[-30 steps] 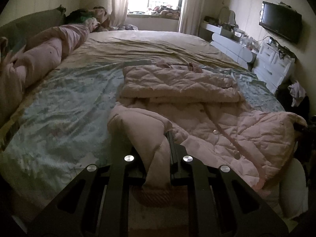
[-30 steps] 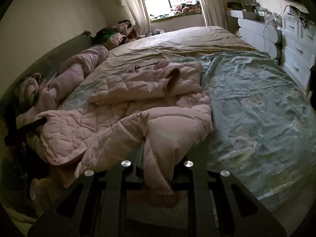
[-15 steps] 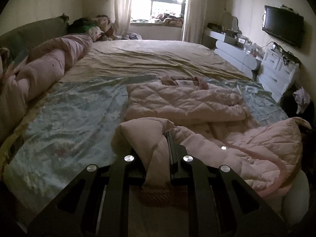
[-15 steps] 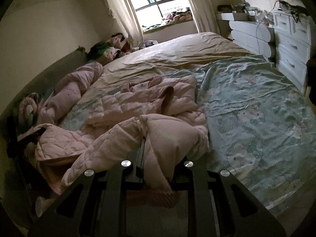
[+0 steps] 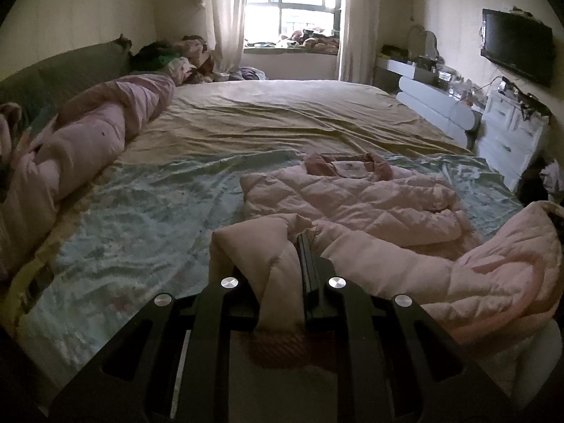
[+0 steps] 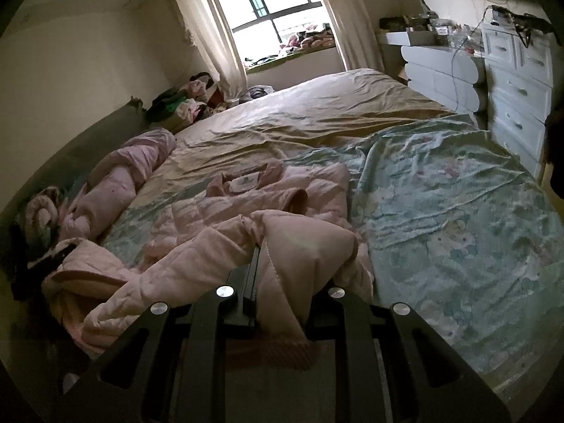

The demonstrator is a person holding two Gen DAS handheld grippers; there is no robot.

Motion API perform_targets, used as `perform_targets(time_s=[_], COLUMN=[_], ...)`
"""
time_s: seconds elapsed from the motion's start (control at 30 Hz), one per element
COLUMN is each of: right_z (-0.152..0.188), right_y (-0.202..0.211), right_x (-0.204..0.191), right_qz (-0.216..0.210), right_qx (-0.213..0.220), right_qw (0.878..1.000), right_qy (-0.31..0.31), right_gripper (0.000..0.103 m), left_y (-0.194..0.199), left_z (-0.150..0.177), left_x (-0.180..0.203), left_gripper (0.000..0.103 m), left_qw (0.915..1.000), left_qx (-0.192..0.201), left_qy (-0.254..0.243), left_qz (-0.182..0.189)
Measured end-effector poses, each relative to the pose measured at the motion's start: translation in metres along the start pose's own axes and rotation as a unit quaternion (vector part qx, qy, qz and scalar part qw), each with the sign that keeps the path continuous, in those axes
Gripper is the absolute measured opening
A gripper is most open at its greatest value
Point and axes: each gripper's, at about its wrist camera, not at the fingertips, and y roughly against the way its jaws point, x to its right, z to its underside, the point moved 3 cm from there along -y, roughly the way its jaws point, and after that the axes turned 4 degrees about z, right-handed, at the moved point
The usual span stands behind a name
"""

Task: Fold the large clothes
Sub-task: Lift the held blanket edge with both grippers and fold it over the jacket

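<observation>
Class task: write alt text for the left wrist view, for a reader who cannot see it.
The left gripper is shut on a fold of a pink quilted coat, lifting its near edge off a bed. The rest of the coat lies on a pale green blanket, collar toward a bright window.

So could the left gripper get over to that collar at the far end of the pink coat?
Probably yes. The left gripper is shut on the pink coat's near hem, and only flat quilted fabric lies between it and the collar; nothing blocks the way.

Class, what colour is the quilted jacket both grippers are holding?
Pale pink; the quilted jacket shows best in the left wrist view.
</observation>
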Motion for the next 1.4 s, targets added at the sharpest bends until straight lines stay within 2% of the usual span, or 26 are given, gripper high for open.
perform_targets(time_s=[0.6, 1.07, 1.2, 1.27, 1.33, 1.4], right_z=[-0.061, -0.088, -0.096, -0.1, -0.104, -0.107], right_y=[-0.061, -0.119, -0.129, -0.129, -0.127, -0.125], right_x=[-0.008, -0.004, -0.004, -0.002, 0.001, 0.0], right_qz=[0.036, 0.06, 0.057, 0.049, 0.037, 0.043], right_qx=[-0.012, -0.038, -0.039, -0.028, -0.02, -0.007], right_qw=[0.999, 0.997, 0.998, 0.998, 0.998, 0.998], right_qy=[0.001, -0.007, -0.011, -0.022, -0.039, -0.041], right_gripper=[0.017, 0.02, 0.029, 0.046, 0.051, 0.061], left_y=[-0.056, -0.106, -0.121, -0.127, -0.131, -0.134], left_z=[-0.046, -0.052, -0.052, -0.051, -0.051, -0.052], left_x=[-0.004, -0.013, -0.014, -0.013, -0.013, -0.014], left_gripper=[0.01, 0.011, 0.011, 0.011, 0.011, 0.011], left_qw=[0.9991, 0.9962, 0.9951, 0.9945, 0.9944, 0.9948], left_qx=[-0.013, -0.035, -0.044, -0.046, -0.048, -0.049], left_qy=[-0.017, -0.045, -0.051, -0.057, -0.057, -0.053], left_qz=[-0.037, -0.066, -0.072, -0.075, -0.075, -0.072])
